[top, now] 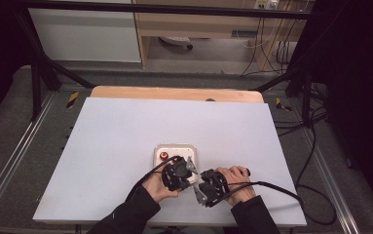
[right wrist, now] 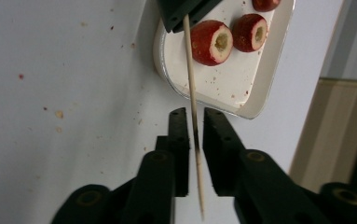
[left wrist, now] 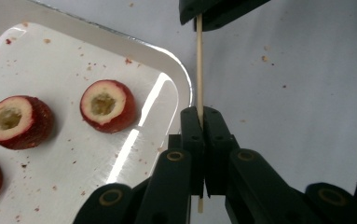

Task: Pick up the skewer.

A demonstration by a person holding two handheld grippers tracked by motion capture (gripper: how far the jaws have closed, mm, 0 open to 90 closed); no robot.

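A thin wooden skewer [left wrist: 198, 70] runs between my two grippers. My left gripper [left wrist: 203, 112] is shut on it near one end, just right of the white tray [left wrist: 167, 56]. The right gripper [right wrist: 195, 114] is open, its jaws standing either side of the skewer [right wrist: 191, 84] with a gap on each side. Three red cored fruits [left wrist: 108, 106] lie in the tray, also seen in the right gripper view [right wrist: 211, 42]. In the high view both grippers, left [top: 178, 174] and right [top: 209, 186], meet just in front of the tray [top: 194, 148].
The tray [right wrist: 260, 70] sits on a white board [top: 125, 136] speckled with red crumbs. A wooden table edge [top: 174, 92] shows behind the board. Cables [top: 281, 187] trail from the grippers toward the right front. A metal frame surrounds the table.
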